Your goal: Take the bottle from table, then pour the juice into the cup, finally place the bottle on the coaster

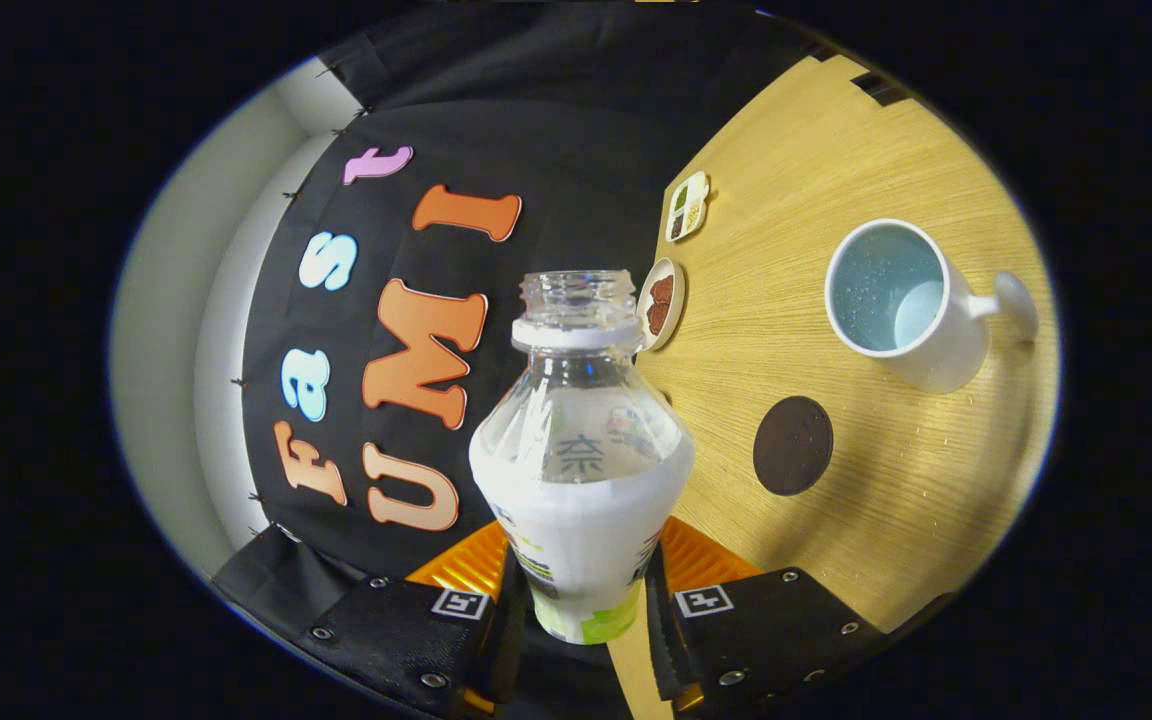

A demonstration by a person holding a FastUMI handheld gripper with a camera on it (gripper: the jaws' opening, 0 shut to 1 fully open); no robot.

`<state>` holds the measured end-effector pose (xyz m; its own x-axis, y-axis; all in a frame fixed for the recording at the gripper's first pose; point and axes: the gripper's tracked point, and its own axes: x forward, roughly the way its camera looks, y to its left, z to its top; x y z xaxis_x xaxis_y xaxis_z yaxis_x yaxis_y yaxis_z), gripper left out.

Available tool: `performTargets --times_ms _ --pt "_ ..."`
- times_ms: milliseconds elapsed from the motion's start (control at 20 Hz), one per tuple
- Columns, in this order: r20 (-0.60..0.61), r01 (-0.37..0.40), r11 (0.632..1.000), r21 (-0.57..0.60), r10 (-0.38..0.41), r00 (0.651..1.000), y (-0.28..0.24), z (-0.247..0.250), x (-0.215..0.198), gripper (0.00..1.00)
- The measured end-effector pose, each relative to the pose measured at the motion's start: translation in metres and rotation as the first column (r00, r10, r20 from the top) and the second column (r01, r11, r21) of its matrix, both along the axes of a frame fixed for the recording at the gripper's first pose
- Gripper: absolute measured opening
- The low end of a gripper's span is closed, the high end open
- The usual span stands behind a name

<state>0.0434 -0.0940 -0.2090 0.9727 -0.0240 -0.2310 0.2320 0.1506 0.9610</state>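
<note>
- Holding the bottle between its two fingers, the gripper is clenched on the lower body of it, one finger pressing on each side
- the bottle is of clear plastic, with no cap on its threaded neck, and a white ring sits just under the thread
- a white label wraps its lower half, with some green and dark print near the fingers; the upper part is transparent and looks empty
- the whole view is rolled to one side, so the wooden table appears tilted beside the bottle and not under it
- the bottle hangs in front of the table edge, apart from the wood surface, with the black cloth wall behind it
- the cup is a white mug with a pale blue inside and a handle turned away from the bottle; it stands on the table well apart from the bottle
- some pale liquid seems to lie at the bottom of the cup, but I cannot tell this for sure
- the coaster is a dark round disc, flat on the table between the bottle and the cup, nearer to the bottle, with nothing on it
- two small dishes with food, the nearer dish and the farther dish, lie near the table edge beyond the neck of the bottle
- nothing stands between the bottle and the coaster
</note>
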Motion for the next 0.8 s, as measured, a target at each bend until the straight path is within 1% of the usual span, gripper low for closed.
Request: performTargets --times_ms 250,550,800 --pt "-0.007 0.010 0.997 0.082 -0.010 1.000 0.0007 0.0005 0.0034 0.53" --pt "0.000 0.023 0.983 0.182 -0.024 1.000 0.0025 0.0005 0.0026 0.53" --pt "-0.007 0.057 0.969 0.240 -0.057 0.998 -0.0038 0.0032 0.0017 0.53"
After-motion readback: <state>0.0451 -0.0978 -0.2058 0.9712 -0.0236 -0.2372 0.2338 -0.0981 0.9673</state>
